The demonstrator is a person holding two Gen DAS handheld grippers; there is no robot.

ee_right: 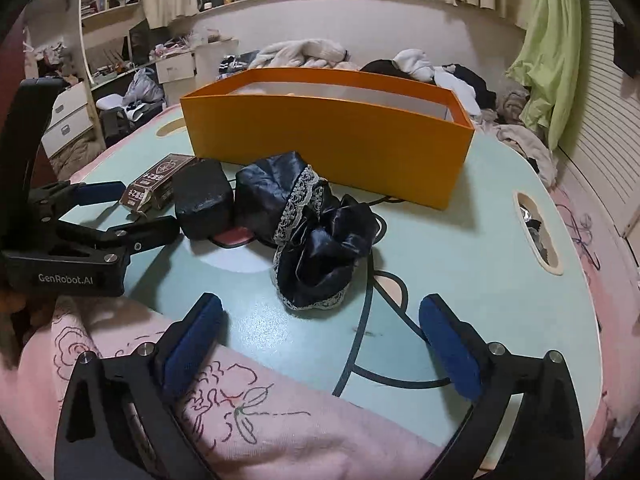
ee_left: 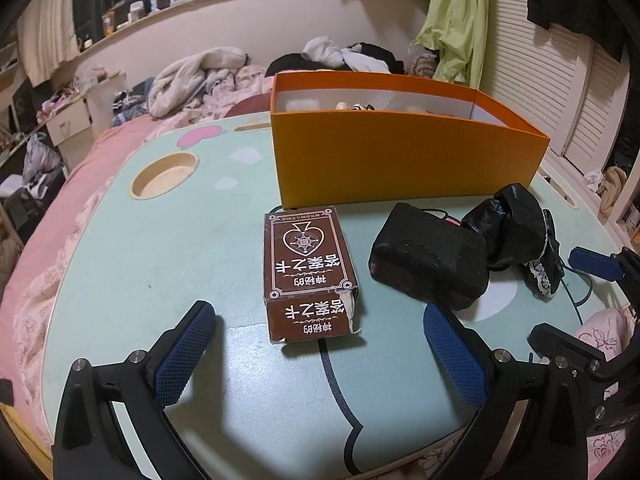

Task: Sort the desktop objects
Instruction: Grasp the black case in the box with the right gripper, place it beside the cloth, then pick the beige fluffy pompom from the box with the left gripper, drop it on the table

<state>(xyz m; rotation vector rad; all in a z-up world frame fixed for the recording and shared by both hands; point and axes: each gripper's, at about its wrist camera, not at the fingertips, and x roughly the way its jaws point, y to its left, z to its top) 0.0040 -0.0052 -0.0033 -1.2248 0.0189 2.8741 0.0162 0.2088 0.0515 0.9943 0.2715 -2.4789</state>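
A brown card box (ee_left: 308,276) lies on the mint table (ee_left: 160,264), just ahead of my open left gripper (ee_left: 320,344), between its blue pads and untouched. To its right lie a black pouch (ee_left: 430,256) and a black satin lace-trimmed cloth (ee_left: 516,236). An orange box (ee_left: 404,160) stands behind them with items inside. In the right wrist view, my open, empty right gripper (ee_right: 320,340) sits just short of the satin cloth (ee_right: 316,240). The pouch (ee_right: 204,204), card box (ee_right: 160,184), orange box (ee_right: 328,140) and left gripper (ee_right: 120,208) also show there.
The table has a round cup recess (ee_left: 166,176) at the left and a slot (ee_right: 538,232) at the right. A thin dark cord (ee_left: 580,292) runs by the cloth. Pink bedding (ee_right: 200,412) surrounds the table; clothes are piled behind.
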